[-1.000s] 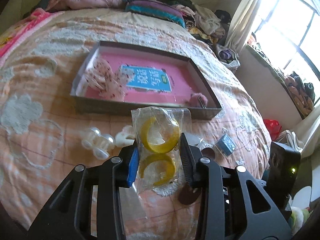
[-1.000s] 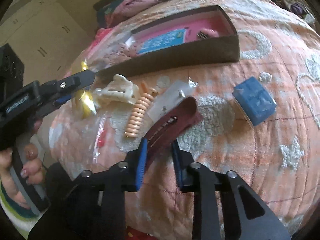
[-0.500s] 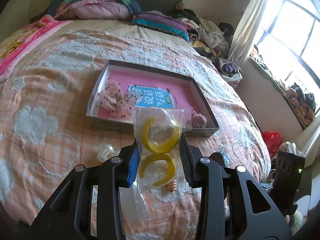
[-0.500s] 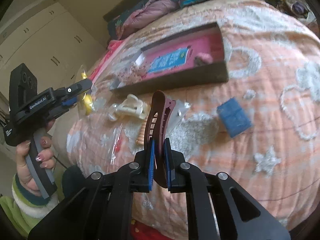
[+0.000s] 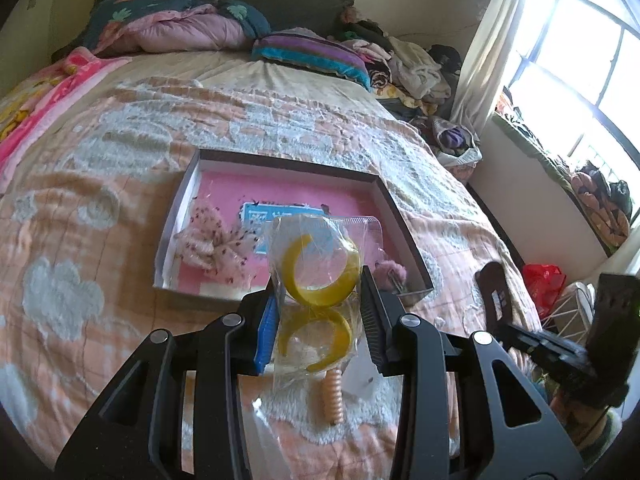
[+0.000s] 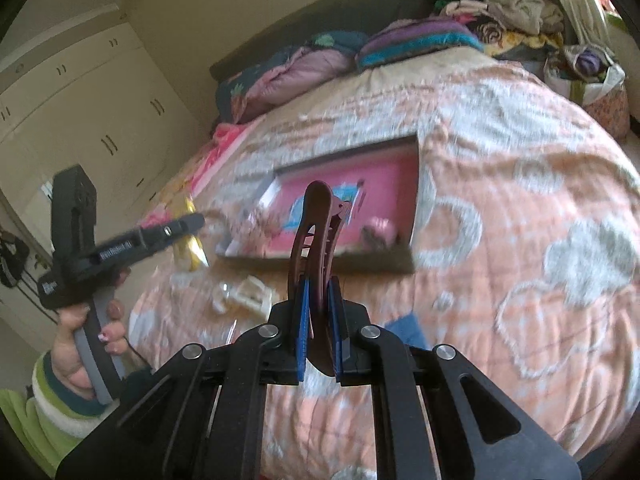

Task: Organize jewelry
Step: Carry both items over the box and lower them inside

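Both tools raised above the peach-and-white quilted bedspread (image 5: 120, 288), each carrying one item toward the shallow dark-walled box with a pink floor (image 5: 394, 216). The left gripper (image 5: 318, 316) was part-closed, its fingers pressed against the sides of a clear plastic packet holding two yellow crescent-shaped hair clips (image 5: 316, 280); the packet stood upright, its top overlapping the box's near edge in this view. The right gripper (image 6: 318, 332) was nearly shut, clamping the lower end of a maroon plastic curved hair clip (image 6: 316, 248) that rose upright in line with the box.

Already inside the box lay a pink speckled fabric bow (image 5: 212, 248), at its left end, and a small pink fluffy clip (image 5: 390, 272), at its near right corner. A ribbed peach hair tie (image 5: 334, 400) and a white plastic claw clip (image 6: 250, 296) remained on the bedspread.

Likely hazards: the slick, crumpling film could slide between the pads, or the packet could catch on the near wall and fall outside. The maroon clip, held only at one end, might pivot in the grip or spring open. With both tools converging on one box, a collision was possible.
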Motion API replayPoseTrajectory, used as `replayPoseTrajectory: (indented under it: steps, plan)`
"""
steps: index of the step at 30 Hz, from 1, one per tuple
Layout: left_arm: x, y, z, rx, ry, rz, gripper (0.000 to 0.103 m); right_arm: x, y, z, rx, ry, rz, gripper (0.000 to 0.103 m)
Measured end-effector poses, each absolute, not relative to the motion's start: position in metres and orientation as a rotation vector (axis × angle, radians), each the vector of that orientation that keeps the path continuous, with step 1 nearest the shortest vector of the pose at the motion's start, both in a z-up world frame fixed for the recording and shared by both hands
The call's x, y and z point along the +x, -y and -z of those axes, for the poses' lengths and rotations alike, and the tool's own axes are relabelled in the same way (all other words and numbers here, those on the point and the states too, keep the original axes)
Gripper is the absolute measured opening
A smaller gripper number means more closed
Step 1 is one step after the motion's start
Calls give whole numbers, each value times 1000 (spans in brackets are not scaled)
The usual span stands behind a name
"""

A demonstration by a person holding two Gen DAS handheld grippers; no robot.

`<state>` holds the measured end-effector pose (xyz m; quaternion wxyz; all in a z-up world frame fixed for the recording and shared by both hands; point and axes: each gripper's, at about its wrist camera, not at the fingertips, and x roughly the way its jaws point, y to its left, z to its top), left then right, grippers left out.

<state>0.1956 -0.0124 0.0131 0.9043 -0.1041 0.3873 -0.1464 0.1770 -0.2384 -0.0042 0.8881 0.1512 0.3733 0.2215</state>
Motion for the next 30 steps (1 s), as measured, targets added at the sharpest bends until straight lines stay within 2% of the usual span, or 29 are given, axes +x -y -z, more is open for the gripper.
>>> replayPoseTrajectory:
  steps: [14,30]
  plan:
    - [236,17,-16,-180,-816,279,28,238,222,-43,255,-681,-507,9]
    - [280,44,18,-129,-893,254,29,317,218,-25,175,-709,-462,9]
